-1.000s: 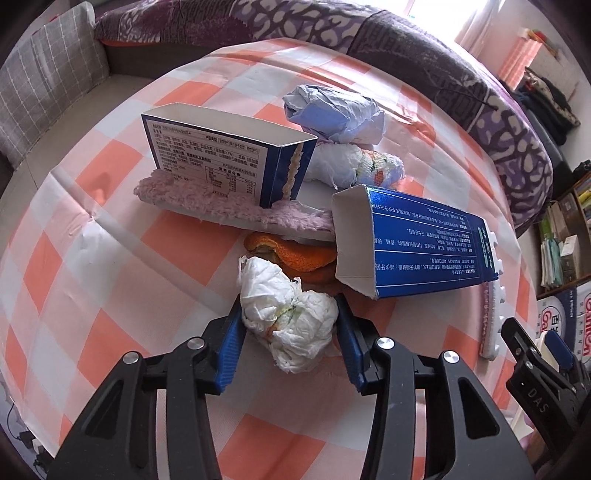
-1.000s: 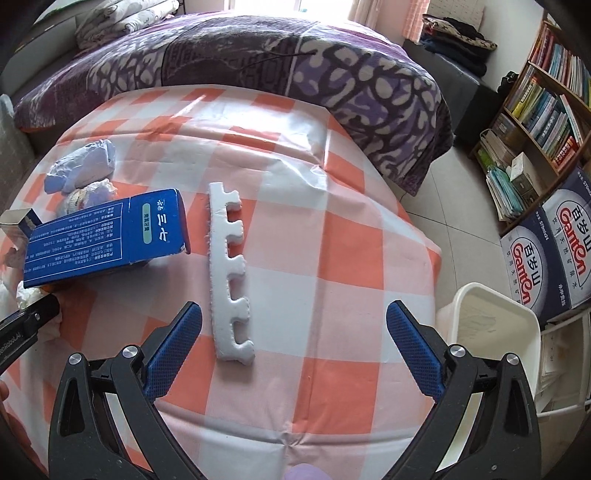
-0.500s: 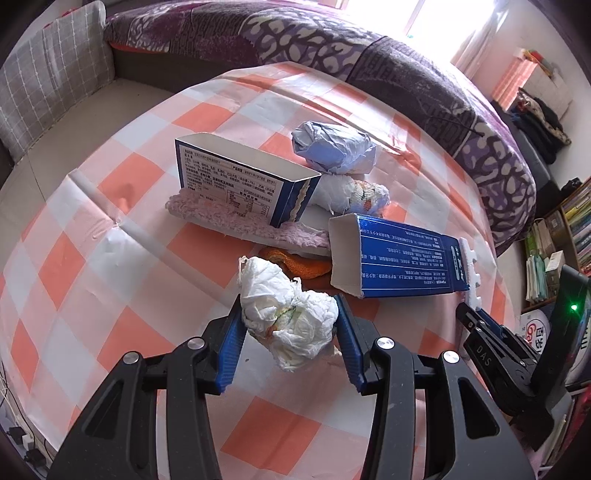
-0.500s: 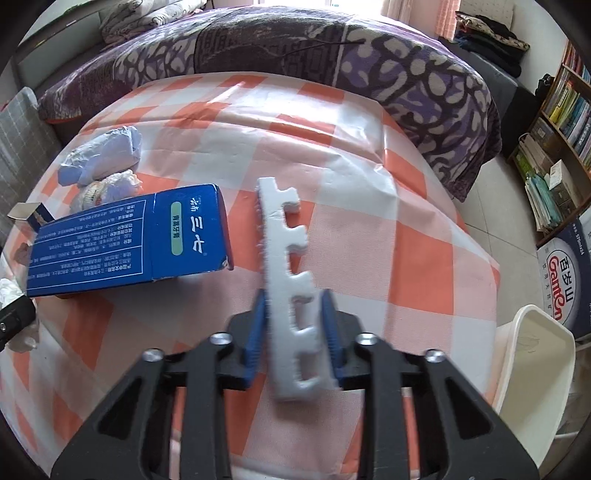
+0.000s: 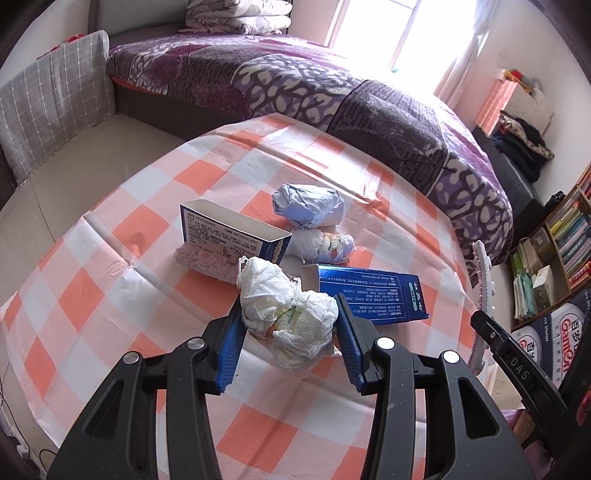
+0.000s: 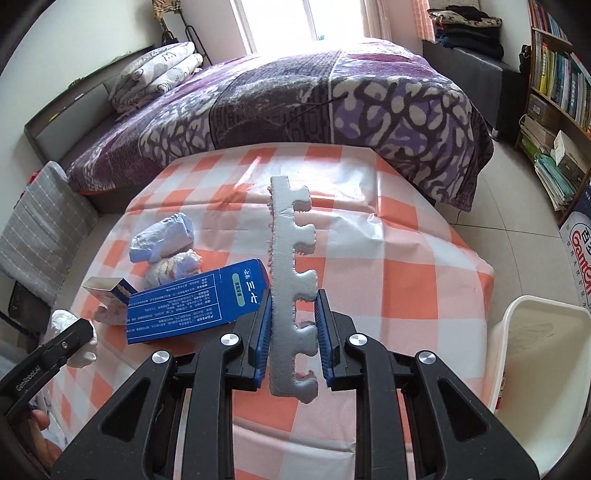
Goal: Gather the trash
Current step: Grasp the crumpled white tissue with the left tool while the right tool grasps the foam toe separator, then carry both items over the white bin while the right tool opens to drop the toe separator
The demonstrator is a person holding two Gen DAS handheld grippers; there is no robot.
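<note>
Checked tablecloth [image 5: 92,291], tissue wad [image 5: 288,317] between left tool [image 5: 290,343]

daylight enters through the window [image 6: 275,22] behind the bed; its pane is blown out to white in both my views. the checked surface [image 5: 110,280] is evenly lit, with soft sheen on its creases and faint shadows. focus is sharp at centre. fisheye bending curves the edges, and the corners are black.
</note>
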